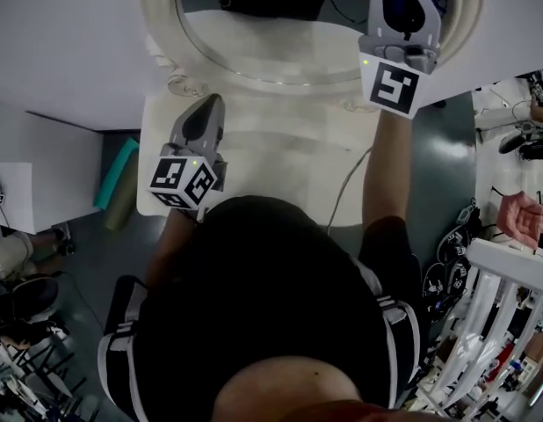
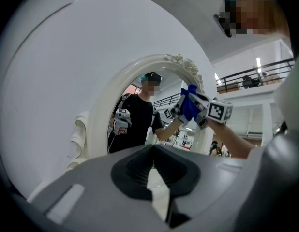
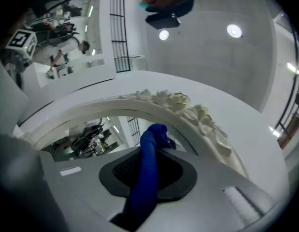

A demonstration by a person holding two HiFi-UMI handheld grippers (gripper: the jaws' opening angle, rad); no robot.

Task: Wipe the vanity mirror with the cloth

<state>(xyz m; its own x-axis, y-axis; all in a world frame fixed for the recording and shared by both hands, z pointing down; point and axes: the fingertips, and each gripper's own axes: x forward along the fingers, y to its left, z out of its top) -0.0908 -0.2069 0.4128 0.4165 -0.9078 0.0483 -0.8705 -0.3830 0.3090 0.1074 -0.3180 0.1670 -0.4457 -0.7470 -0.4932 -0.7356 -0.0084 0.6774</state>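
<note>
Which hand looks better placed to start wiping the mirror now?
Right. The right gripper grips the blue cloth up at the mirror, near its ornate top. The left gripper is empty and sits lower, off the glass.

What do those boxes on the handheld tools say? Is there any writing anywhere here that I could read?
No words, brands or numbers can be read in any view.
Left marker cube: black-and-white square patterns only, not lettering.
Right marker cube: the same kind of pattern; it only looks a bit like a "5".
Blue cloth: no print showing.
</note>
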